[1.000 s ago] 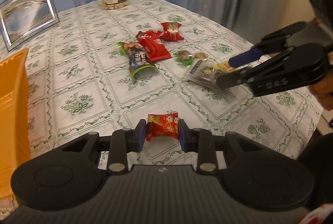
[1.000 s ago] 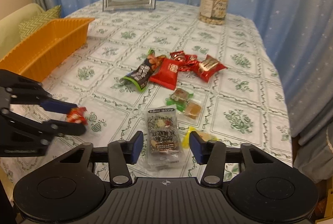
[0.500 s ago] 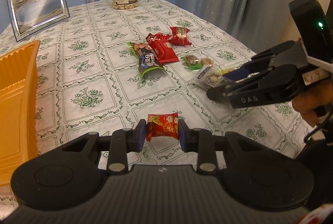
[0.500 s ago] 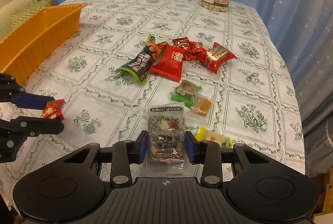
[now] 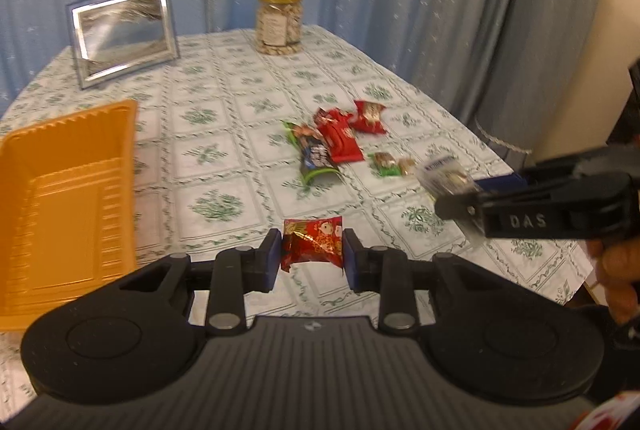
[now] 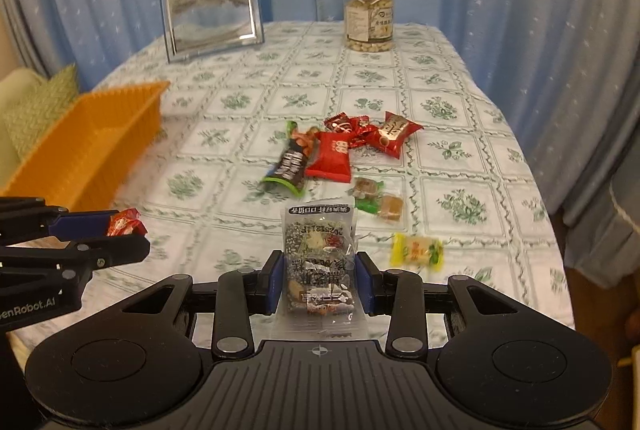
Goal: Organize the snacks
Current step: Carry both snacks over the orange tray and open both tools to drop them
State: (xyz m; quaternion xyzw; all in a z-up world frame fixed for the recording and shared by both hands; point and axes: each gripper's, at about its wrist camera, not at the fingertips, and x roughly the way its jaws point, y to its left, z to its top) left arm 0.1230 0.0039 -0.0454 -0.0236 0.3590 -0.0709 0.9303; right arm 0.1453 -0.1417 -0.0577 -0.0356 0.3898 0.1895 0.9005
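From my left tongs [image 5: 311,257], clamped on a small red candy [image 5: 313,244] above the table [image 5: 224,166], the orange tray [image 5: 66,198] lies empty at left. From my right tongs [image 6: 320,280], gripping a clear mixed-snack packet [image 6: 320,258] (lifted), I count seven snacks scattered ahead, the nut jar [image 6: 369,16] beyond.

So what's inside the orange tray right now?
Nothing that shows. The left wrist view sees the orange tray with only a bare ribbed floor, no snacks. Its near corner is hidden behind the left gripper. The right wrist view shows just its outer wall.
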